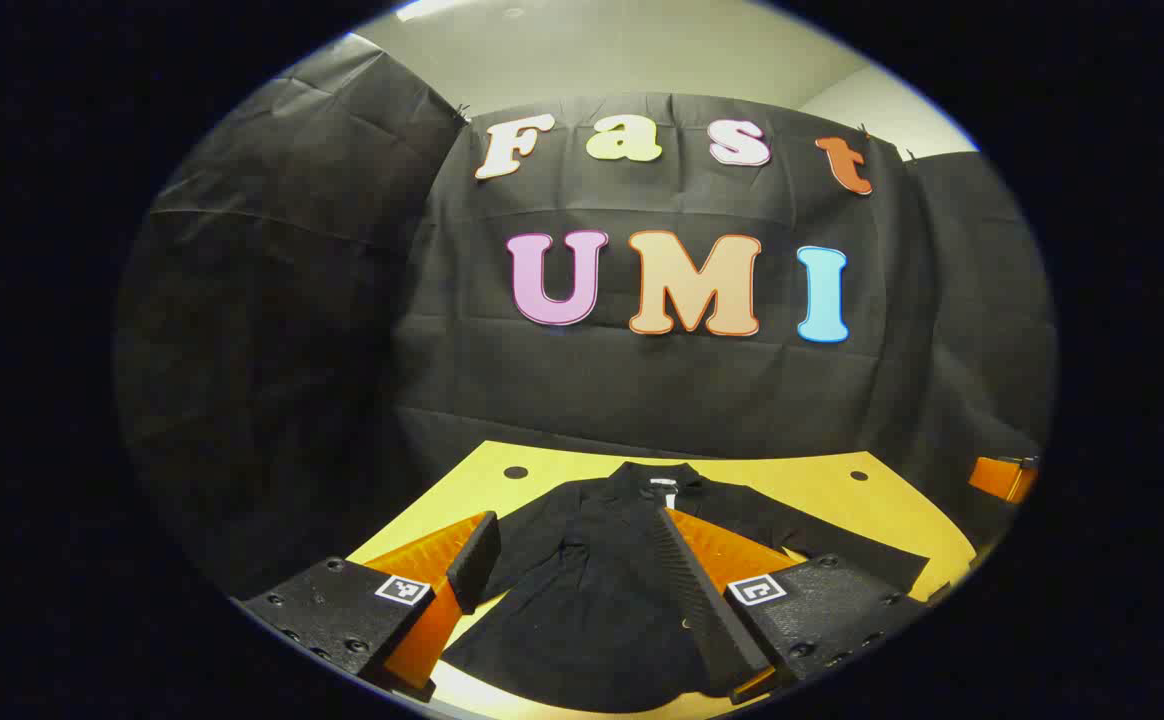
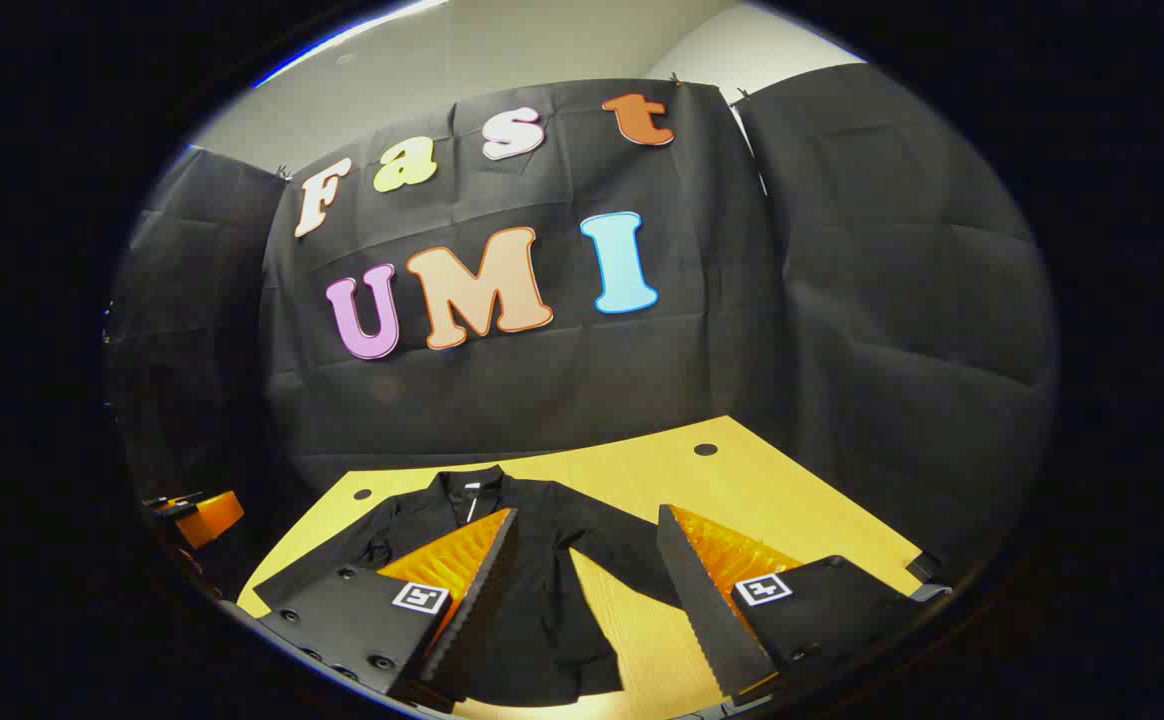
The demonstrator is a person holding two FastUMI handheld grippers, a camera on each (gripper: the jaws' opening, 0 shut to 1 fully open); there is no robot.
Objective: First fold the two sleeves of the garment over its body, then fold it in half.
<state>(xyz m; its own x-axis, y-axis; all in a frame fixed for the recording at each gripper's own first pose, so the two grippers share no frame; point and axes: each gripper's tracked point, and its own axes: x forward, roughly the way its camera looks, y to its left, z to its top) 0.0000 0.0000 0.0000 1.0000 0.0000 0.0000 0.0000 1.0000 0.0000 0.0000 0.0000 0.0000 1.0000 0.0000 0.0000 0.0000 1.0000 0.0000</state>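
Garment point(image 1: 592, 590) flat on table point(image 1: 822, 490), sleeves spread; both hand-held grippers' fingers apart.

Yellow table point(image 2: 742, 480), black garment point(image 2: 542, 560) spread flat

Screwed gripper bodies, square tag markers

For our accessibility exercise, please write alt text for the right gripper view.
A black garment lies flat on a yellow table, sleeves spread outward, collar toward the black cloth wall. The right hand-held gripper hovers open above it, nothing between its fingers.
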